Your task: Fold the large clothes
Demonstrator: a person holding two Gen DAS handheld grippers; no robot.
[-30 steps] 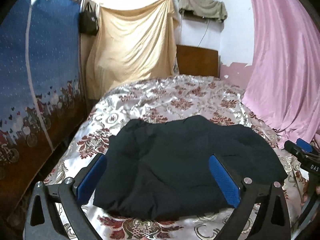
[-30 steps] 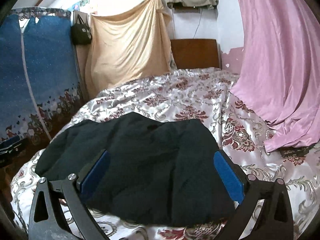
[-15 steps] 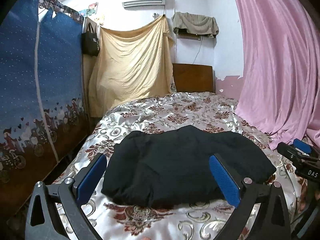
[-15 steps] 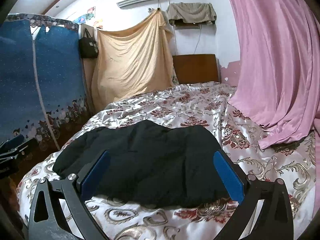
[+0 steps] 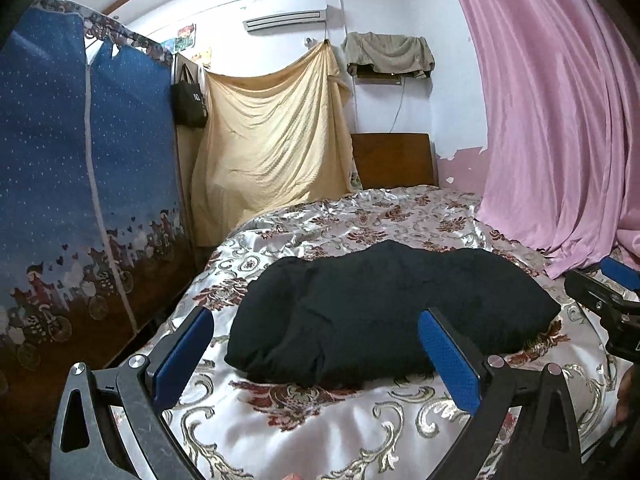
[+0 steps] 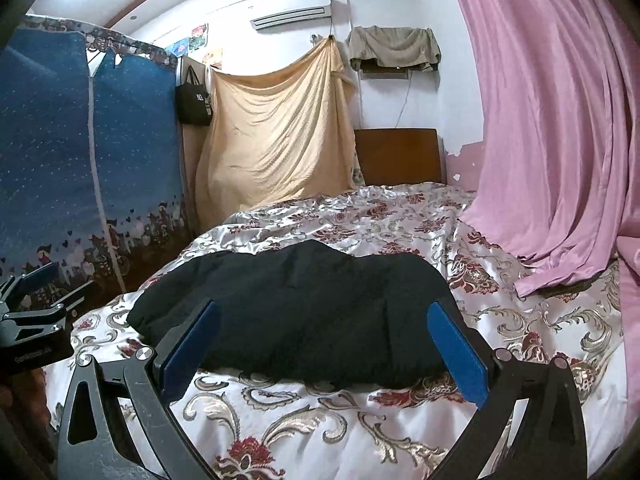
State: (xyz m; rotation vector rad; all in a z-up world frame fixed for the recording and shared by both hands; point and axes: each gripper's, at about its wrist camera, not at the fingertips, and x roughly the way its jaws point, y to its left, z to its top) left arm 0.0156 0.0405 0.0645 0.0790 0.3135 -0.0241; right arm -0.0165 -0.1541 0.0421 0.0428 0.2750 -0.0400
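While the folded black garment (image 5: 384, 312) lies mid-frame on the bedspread (image 5: 320, 420), the left gripper (image 5: 316, 352) and right gripper (image 6: 324, 348) hover apart, empty.

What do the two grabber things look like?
Both the left gripper and right gripper are black, with silver screws and cut-out holes in their frames. Each has two flat fingers faced with bumpy blue pads. The left gripper's side carries small white lettering, too blurry to read.

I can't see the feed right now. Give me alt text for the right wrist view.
A folded black garment lies on a floral satin bedspread, framed by the open right gripper, which holds nothing. The left gripper shows at the left edge; a pink curtain hangs on the right.
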